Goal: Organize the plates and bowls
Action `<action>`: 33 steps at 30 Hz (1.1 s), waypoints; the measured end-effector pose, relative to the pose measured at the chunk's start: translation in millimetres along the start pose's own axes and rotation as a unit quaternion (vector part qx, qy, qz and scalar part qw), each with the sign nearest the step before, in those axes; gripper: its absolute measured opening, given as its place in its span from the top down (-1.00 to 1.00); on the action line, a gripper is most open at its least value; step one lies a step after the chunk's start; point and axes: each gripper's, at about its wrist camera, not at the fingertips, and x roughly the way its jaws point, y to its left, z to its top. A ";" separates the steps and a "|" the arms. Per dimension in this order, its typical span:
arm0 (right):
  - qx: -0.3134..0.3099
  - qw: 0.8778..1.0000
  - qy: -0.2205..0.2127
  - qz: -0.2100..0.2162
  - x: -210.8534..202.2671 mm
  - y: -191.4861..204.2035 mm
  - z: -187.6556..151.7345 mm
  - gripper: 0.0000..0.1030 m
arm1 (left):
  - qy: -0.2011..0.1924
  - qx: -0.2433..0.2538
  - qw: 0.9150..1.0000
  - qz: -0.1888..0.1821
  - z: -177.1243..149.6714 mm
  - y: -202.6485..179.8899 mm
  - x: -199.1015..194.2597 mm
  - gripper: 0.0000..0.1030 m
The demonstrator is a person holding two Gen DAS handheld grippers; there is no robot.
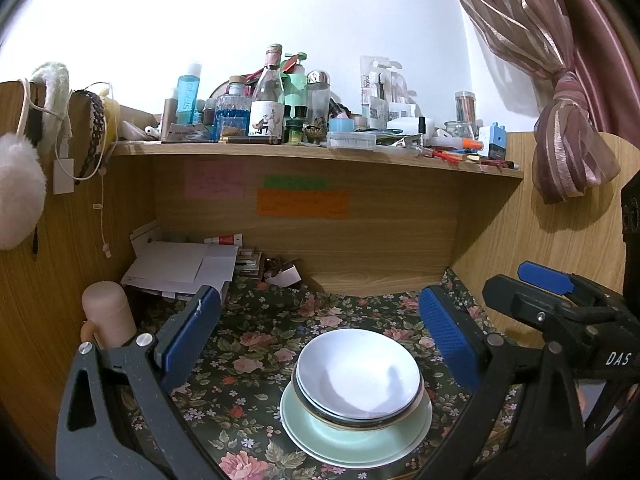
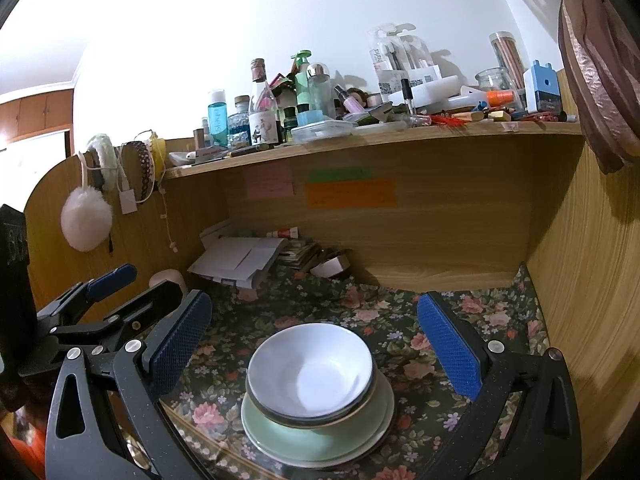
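Note:
A stack of dishes stands on the floral tablecloth: white bowls [image 1: 358,372] nested on top of a pale green plate [image 1: 352,436] with a white plate under it. The stack also shows in the right wrist view, bowls [image 2: 310,372] on the green plate [image 2: 320,436]. My left gripper [image 1: 320,340] is open and empty, its blue pads wide apart above the stack. My right gripper [image 2: 316,340] is open and empty too, held just above and in front of the stack. The right gripper's body shows at the right of the left wrist view [image 1: 560,312].
The desk is a wooden alcove with side walls and a back panel [image 1: 360,240]. A crowded shelf [image 1: 320,152] of bottles hangs above. Papers and boxes [image 1: 180,268] lie at the back left. A beige cup [image 1: 108,316] stands at the left. A curtain [image 1: 568,120] hangs right.

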 end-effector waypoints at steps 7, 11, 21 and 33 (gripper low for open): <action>-0.001 1.000 0.001 0.000 0.2 -0.7 0.0 -1.00 | 0.003 0.000 1.000 0.000 0.5 -2.1 3.3 -0.96; 0.001 1.000 0.001 -0.001 1.1 -1.0 -0.6 -1.00 | 0.005 0.000 1.000 -0.002 0.5 -2.6 5.8 -0.96; 0.009 1.000 -0.002 -0.010 -0.5 0.7 -1.4 -1.00 | 0.005 0.000 1.000 -0.001 0.8 -3.0 5.9 -0.96; 0.011 1.000 -0.002 -0.010 -0.5 1.0 -1.7 -1.00 | 0.012 0.000 1.000 -0.009 0.4 -8.0 12.3 -0.96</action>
